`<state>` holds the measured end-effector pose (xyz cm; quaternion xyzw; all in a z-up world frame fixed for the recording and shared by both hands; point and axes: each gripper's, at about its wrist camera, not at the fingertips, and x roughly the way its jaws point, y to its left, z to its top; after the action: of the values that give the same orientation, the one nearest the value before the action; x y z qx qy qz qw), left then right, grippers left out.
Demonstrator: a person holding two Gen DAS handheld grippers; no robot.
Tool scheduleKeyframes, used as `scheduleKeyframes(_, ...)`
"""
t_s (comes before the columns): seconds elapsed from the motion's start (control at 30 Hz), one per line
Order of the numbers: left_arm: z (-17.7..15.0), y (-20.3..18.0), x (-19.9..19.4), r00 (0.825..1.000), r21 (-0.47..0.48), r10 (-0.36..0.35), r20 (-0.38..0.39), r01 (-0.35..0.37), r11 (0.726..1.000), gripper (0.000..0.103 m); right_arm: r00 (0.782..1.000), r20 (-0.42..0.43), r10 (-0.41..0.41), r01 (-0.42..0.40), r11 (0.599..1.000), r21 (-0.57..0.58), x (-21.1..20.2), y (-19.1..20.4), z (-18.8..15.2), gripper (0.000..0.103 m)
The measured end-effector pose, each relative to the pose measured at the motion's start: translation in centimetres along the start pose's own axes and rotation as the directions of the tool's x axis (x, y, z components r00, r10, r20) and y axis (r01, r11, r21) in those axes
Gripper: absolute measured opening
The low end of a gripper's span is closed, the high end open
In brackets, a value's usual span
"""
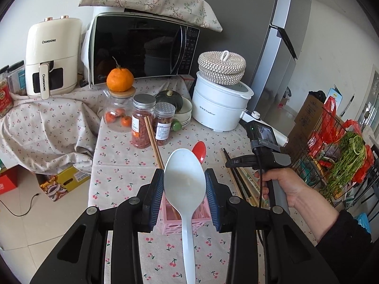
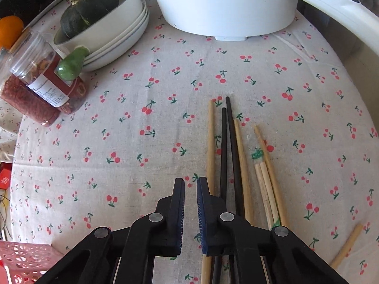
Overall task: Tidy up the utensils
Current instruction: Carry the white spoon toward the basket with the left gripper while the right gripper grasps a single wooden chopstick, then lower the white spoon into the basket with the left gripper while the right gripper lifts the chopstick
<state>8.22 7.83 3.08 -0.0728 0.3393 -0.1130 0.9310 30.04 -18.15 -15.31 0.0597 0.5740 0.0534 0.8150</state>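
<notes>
My left gripper is shut on a white plastic spoon, bowl up, held above a pink perforated basket. A pair of brown chopsticks stands in the basket, and a red spoon shows behind the white one. My right gripper is nearly closed and empty, low over the cherry-print tablecloth. Just right of it lie several loose chopsticks: wooden ones and a black pair. A corner of the pink basket shows in the right wrist view.
A white electric pot stands at the back, stacked white bowls with a dark squash to its left. Spice jars, a glass jar with an orange, microwave and air fryer stand behind. A wire rack is right.
</notes>
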Motion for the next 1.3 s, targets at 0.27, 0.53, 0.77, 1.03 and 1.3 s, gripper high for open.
scheduleKeyframes(0.27, 0.1, -0.8, 0.2, 1.0, 0.007, -0.022, 0.002, 0.022, 1.0, 0.036, 0.998, -0.028, -0.056, 0.055, 0.998, -0.039, 1.8, -0.1, 0.1, 0.007)
scheduleKeyframes(0.53, 0.3, -1.0, -0.3, 0.998, -0.008, -0.016, 0.053, 0.016, 1.0, 0.036, 0.999, 0.05, -0.003, 0.003, 1.0, -0.001, -1.7, -0.4, -1.7, 0.006)
scheduleKeyframes(0.77, 0.6, -0.9, -1.2, 0.994, -0.024, -0.013, 0.107, 0.016, 1.0, 0.036, 0.984, 0.174, 0.035, -0.034, 0.999, -0.007, -8.1, 0.2, -3.7, 0.006)
scheduleKeyframes(1.03, 1.0, -1.0, -2.4, 0.981, -0.023, -0.011, 0.194, 0.016, 1.0, 0.037, 0.94, 0.326, 0.096, -0.096, 0.995, -0.018, -14.8, 1.0, -6.3, 0.006)
scheduleKeyframes(1.3, 1.3, -1.2, -2.7, 0.95, -0.004, -0.014, 0.313, 0.016, 1.0, 0.037, 0.878, 0.452, 0.155, -0.135, 0.988, -0.076, -20.0, 2.4, -9.2, 0.006)
